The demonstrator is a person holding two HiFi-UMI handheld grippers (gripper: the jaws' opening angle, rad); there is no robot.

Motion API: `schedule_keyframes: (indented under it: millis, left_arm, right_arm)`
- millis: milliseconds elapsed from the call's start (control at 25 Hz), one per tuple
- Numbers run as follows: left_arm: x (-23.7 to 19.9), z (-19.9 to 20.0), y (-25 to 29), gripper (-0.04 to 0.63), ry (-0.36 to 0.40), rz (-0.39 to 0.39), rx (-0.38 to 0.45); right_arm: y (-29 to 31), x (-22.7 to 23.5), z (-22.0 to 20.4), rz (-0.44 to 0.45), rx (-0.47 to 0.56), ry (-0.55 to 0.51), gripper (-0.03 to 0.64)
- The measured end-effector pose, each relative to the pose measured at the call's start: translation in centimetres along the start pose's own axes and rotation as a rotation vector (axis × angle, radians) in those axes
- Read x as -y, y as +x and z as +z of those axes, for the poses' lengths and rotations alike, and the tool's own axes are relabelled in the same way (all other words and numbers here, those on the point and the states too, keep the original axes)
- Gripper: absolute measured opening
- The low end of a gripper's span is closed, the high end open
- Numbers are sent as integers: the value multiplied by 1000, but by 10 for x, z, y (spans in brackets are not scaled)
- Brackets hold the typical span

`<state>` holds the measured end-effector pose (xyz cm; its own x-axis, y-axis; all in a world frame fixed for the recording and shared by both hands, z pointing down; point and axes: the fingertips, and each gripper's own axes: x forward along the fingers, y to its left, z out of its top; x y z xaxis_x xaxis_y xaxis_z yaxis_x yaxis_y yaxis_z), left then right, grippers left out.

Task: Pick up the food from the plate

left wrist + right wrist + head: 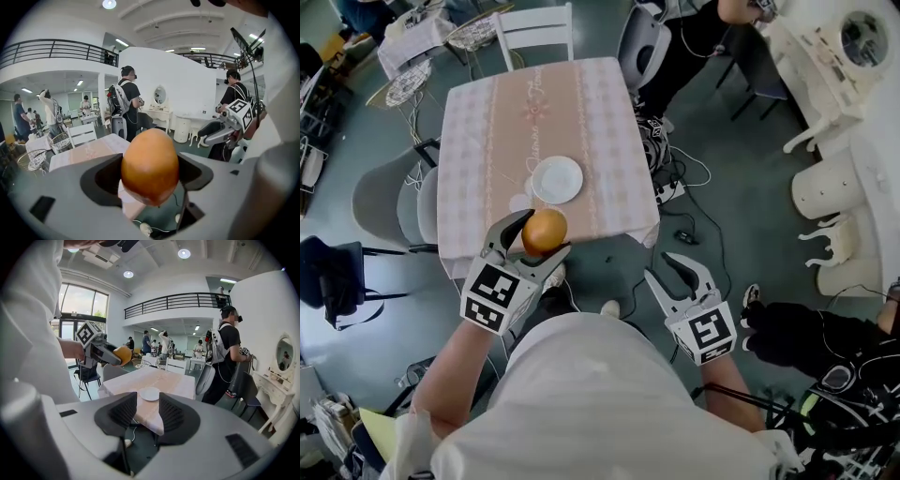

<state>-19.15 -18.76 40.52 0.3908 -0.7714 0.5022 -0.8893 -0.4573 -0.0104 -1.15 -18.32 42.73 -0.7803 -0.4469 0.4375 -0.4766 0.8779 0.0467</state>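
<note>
My left gripper (546, 231) is shut on a round orange-brown piece of food (543, 228), held in the air just off the near edge of the table (487, 122). In the left gripper view the food (150, 166) fills the gap between the jaws. The white plate (557, 179) lies bare near the table's front edge and also shows in the right gripper view as the plate (150, 393). My right gripper (657, 265) hangs off the table's front right corner, open, with nothing between its ribbed pads (123, 413).
A white chair (536, 28) stands at the table's far side and a grey chair (389, 197) at its left. Cables and a power strip (670, 190) lie on the floor to the right. White furniture (844, 141) fills the right side. Several people stand around.
</note>
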Motion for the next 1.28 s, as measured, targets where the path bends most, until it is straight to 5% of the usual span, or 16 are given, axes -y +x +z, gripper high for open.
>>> schedule_keyframes:
  millis: [640,1280]
  left_arm:
    - [45,15,-33,363,-12,-17,35]
    - [53,22,-35,364,-4,-37,40]
  right_arm:
    - [2,-9,-4,79,-12,-34,51]
    - [10,-12,0,98,-19,-94,12]
